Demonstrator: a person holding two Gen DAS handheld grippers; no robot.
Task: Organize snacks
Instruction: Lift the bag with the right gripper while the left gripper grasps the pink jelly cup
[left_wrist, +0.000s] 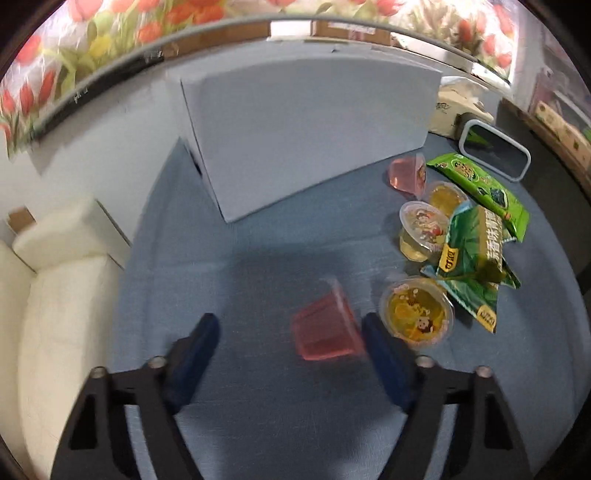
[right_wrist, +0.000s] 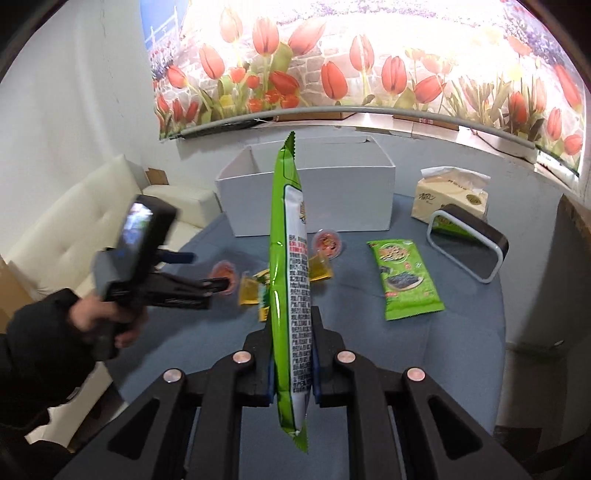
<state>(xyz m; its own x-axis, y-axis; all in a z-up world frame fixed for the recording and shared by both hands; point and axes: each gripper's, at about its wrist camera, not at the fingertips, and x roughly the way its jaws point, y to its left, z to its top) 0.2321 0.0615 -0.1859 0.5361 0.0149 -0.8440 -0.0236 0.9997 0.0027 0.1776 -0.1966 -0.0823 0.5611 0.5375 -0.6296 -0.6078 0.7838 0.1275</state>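
A pink jelly cup (left_wrist: 325, 328) lies on its side on the blue table between the blue fingers of my left gripper (left_wrist: 290, 325). It sits close to the right finger (left_wrist: 380, 343), and the left one stands well away from it, so the gripper is open. In the right wrist view my right gripper (right_wrist: 291, 314) is shut on a green snack packet (right_wrist: 288, 221), held upright and edge-on above the table. That view also shows my left gripper (right_wrist: 211, 270) low over the pink cup (right_wrist: 224, 271). The open white box (right_wrist: 306, 192) stands at the back.
Right of the left gripper lie a yellow jelly cup (left_wrist: 417, 317), more jelly cups (left_wrist: 423, 229) and two green packets (left_wrist: 472, 258). A seaweed packet (right_wrist: 406, 280), a small mirror (right_wrist: 469, 247) and a tissue pack (right_wrist: 450, 195) sit on the right. A white sofa (left_wrist: 55, 295) is at the left.
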